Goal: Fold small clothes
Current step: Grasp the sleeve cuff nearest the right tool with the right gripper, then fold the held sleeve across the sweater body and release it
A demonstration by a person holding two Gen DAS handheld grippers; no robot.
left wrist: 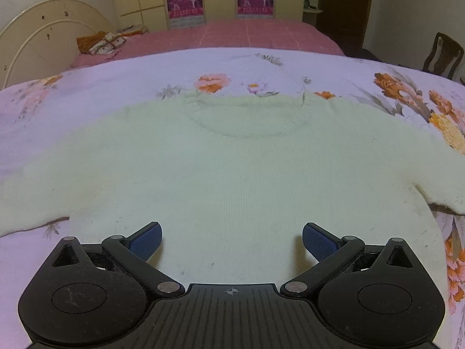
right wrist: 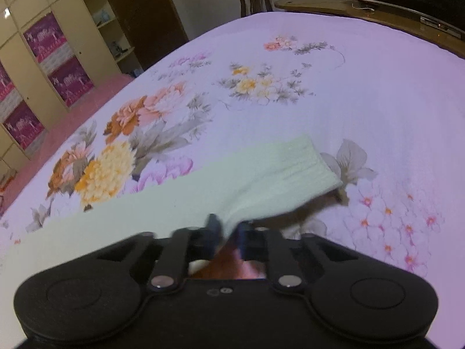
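Pale cream knitted sweater (left wrist: 232, 174) lies flat on the floral bedsheet (left wrist: 87, 93); right gripper (right wrist: 228, 229) looks clamped on its sleeve edge (blurry), left gripper (left wrist: 232, 240) gapes empty above the hem, so a shallow pinch could slip mid-fold.

the left gripper (left wrist: 232, 240) is matte black plastic with two round dusty housings, a ribbed centre plate bearing a small crosshair mark, silver pivot pins on its angled link arms, and blue textured pads (left wrist: 146, 240). the right gripper (right wrist: 228, 229) shows the same black build, silver pins and dark blue pads.
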